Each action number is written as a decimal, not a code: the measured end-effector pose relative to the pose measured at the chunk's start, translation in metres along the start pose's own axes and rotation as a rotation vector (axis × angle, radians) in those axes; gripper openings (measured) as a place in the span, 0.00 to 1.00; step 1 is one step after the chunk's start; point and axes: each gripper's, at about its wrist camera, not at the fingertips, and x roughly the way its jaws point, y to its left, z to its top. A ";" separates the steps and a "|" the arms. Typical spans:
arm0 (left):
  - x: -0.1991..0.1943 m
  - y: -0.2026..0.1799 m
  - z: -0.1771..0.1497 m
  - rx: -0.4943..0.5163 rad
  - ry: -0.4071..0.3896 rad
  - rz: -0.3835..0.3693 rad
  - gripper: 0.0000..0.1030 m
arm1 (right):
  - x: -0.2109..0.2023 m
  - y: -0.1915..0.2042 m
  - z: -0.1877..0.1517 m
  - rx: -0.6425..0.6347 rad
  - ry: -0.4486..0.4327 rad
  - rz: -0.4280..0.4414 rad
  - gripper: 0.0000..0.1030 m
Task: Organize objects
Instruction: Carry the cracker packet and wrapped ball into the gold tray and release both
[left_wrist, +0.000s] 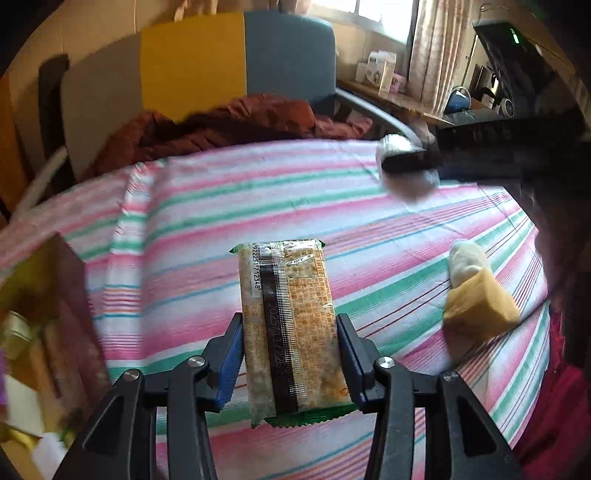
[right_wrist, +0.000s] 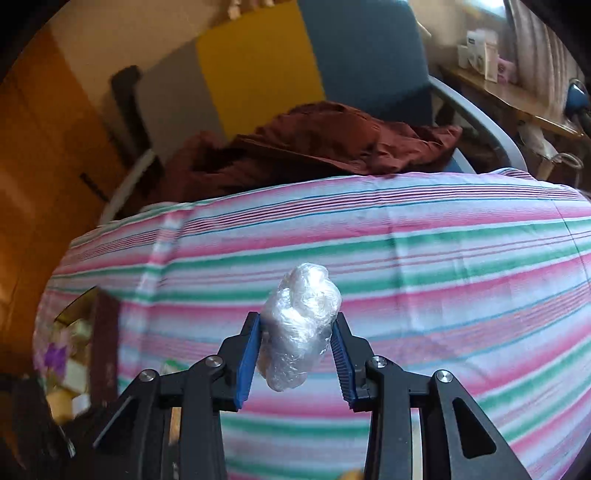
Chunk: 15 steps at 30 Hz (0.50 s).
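Left gripper (left_wrist: 290, 354) fingers clamp cracker packet (left_wrist: 290, 325), long axis running up frame centre, lifted over striped table (left_wrist: 207, 206). Right gripper (right_wrist: 297, 349) fingers pinch plastic-wrapped lump (right_wrist: 301, 325). Box (right_wrist: 74, 354) at lower left edge, nearer left hand.

Pink, white and green stripes across the bedsheet (left_wrist: 207, 206). Tan-and-black printed snack packet (left_wrist: 291, 325), green at the ends. Clear, whitish plastic bundle (right_wrist: 301, 325). Blue pads (right_wrist: 247, 362), black claws. Rust-red cloth (left_wrist: 236, 122) far back; yellow and blue chair (left_wrist: 236, 59).
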 end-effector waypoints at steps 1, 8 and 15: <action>-0.007 0.002 0.000 -0.004 -0.013 0.007 0.46 | -0.003 0.005 -0.006 -0.007 -0.003 0.003 0.37; -0.057 0.016 -0.005 -0.022 -0.089 0.052 0.47 | -0.012 0.026 -0.049 -0.020 0.019 0.041 0.37; -0.093 0.037 -0.020 -0.053 -0.129 0.099 0.47 | -0.011 0.055 -0.087 -0.022 0.053 0.117 0.37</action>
